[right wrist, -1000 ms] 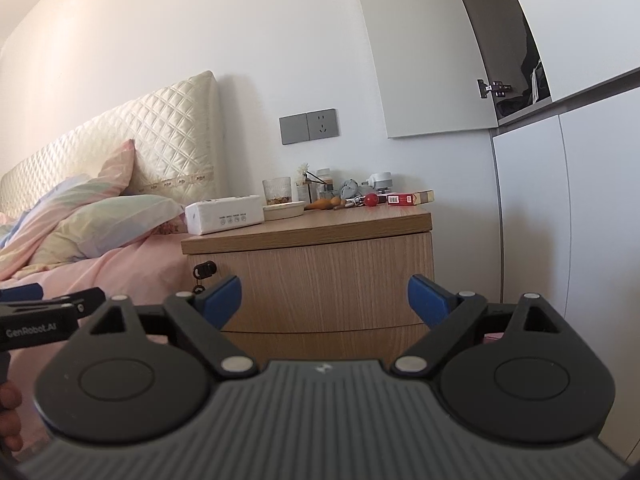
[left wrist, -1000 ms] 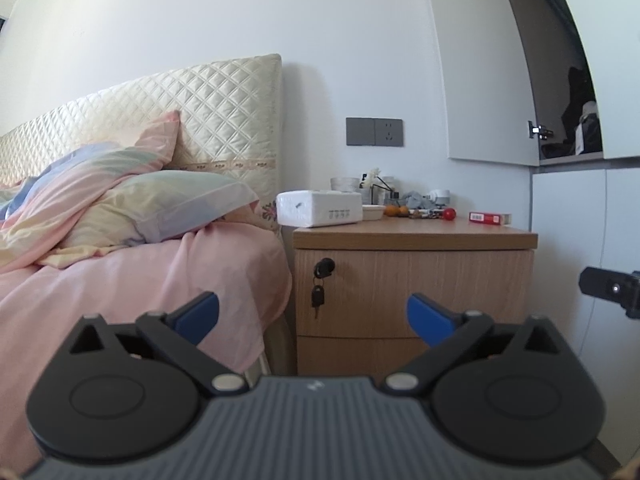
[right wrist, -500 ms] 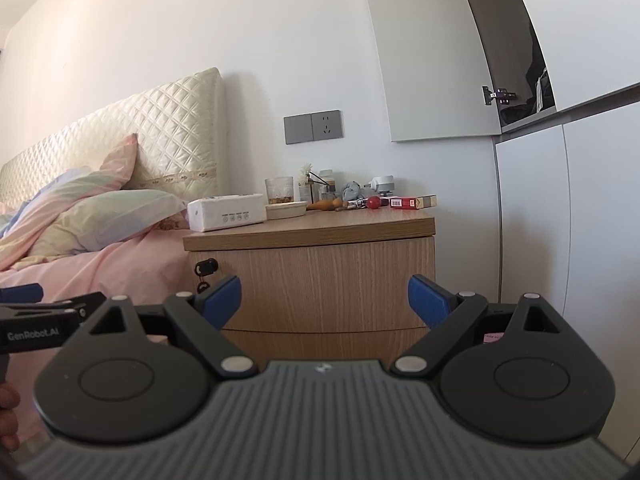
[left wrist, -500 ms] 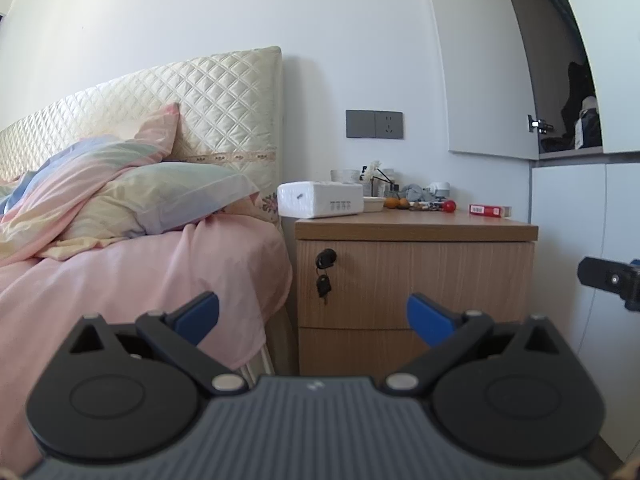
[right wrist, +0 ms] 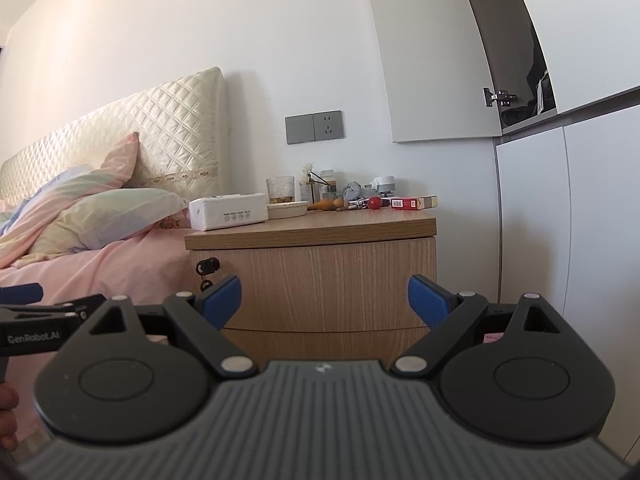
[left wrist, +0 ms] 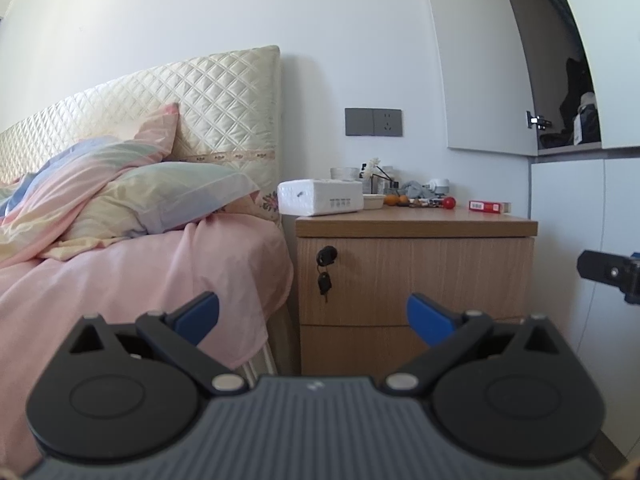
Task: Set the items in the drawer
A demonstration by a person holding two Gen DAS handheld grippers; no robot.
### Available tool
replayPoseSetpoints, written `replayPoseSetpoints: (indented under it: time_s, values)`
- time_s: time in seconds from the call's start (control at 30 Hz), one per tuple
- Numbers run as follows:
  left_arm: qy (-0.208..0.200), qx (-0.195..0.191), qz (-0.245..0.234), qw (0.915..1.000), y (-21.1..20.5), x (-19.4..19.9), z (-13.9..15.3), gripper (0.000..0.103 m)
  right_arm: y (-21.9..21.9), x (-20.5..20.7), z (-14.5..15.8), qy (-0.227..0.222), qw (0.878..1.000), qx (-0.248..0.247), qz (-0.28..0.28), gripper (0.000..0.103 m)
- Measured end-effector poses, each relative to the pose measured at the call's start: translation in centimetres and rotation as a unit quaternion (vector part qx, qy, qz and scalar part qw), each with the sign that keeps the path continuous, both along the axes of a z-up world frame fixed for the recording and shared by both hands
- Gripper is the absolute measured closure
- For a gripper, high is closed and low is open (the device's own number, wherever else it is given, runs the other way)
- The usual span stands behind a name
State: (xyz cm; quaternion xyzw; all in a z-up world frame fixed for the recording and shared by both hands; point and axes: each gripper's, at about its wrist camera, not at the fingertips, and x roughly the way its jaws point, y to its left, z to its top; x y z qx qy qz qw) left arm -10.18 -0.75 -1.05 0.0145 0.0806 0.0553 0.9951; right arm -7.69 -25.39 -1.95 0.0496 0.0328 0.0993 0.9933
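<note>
A wooden nightstand point(left wrist: 416, 280) point(right wrist: 320, 280) stands beside the bed with its two drawers shut; a key hangs from the top drawer's lock point(left wrist: 326, 258). On top lie a white tissue box point(left wrist: 320, 198), a red box point(left wrist: 489, 206) point(right wrist: 412, 203), a red ball point(left wrist: 449, 202), oranges point(left wrist: 394, 199), a glass point(right wrist: 280, 190) and small clutter. My left gripper point(left wrist: 313, 316) and right gripper point(right wrist: 324, 296) are both open and empty, some way in front of the drawers.
A bed with pink sheets point(left wrist: 140, 272) and pillows point(left wrist: 160, 200) is to the left. White wardrobe doors point(right wrist: 560, 220) stand to the right, with one upper door point(left wrist: 480, 60) ajar. The other gripper shows at each view's edge point(left wrist: 612, 274) point(right wrist: 40, 320).
Both grippers have dropped lower, so the nightstand top is now seen nearly edge-on. Both stay open and empty.
</note>
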Motion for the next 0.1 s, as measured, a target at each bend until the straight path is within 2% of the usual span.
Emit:
replayPoseSetpoints:
  time_s: [0.1]
  values:
    - [0.001, -0.002, -0.001, 1.0000, 0.02, -0.07, -0.03, 0.001, 0.03, -0.09, 0.04, -0.001, 1.000, 0.000, 0.000, 0.011]
